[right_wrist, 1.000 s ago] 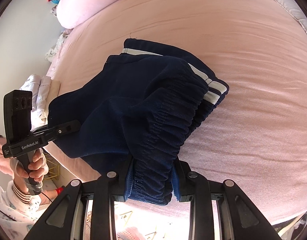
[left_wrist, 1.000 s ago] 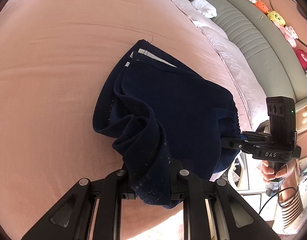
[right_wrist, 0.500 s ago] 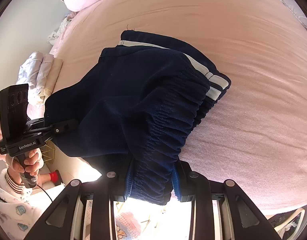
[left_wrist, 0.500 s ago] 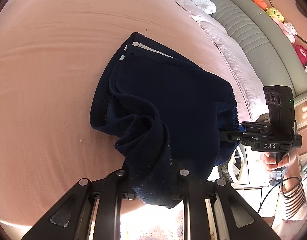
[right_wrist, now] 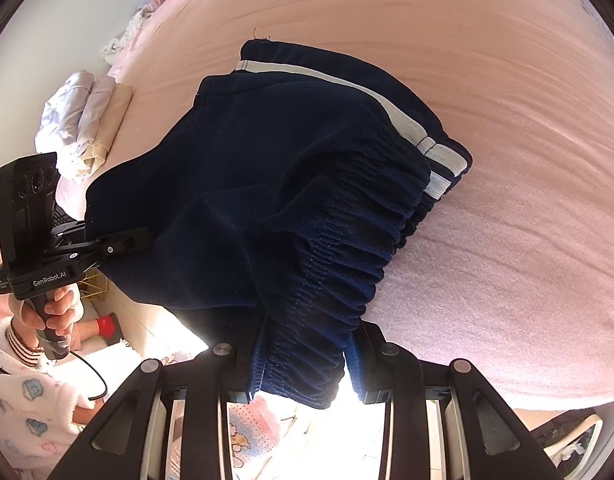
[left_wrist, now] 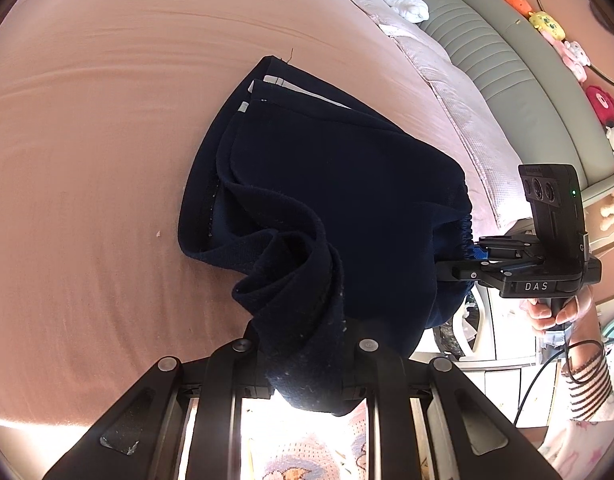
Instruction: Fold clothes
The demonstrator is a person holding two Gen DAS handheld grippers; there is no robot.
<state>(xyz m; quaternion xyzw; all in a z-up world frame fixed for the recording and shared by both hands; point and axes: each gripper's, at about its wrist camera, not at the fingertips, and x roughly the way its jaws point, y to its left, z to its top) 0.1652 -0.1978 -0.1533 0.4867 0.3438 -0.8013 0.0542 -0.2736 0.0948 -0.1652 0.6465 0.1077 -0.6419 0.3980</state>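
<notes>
At the near edge of the bed [left_wrist: 87, 160], a pair of navy track pants [left_wrist: 347, 184] with white side stripes [right_wrist: 419, 132] lies doubled over on the pink sheet, its hem ends toward the middle of the bed and its near end lifted off the edge. The left claw [left_wrist: 303, 364] is closed tight on a bunched wad of the dark fabric, which fills the gap between its fingers. The right claw [right_wrist: 303, 360] is likewise clamped on the gathered elastic waistband [right_wrist: 339, 264], the cloth wedged between both pads. Each claw shows in the other's view, out at the side of the garment, with a hand [right_wrist: 51, 312] around its handle.

The pants seem to be mid-fold (whether this is a fold being carried over or one being straightened, the views do not settle). To do it well, I judge both claws should travel level and together, keeping the span between them taut so the upper layer does not sag or twist. The left side is crumpled into a roll, so it wants a gentle outward pull before being laid down. Line the waistband up with the striped edge below, lower it flat onto the sheet, and only then let go.
</notes>
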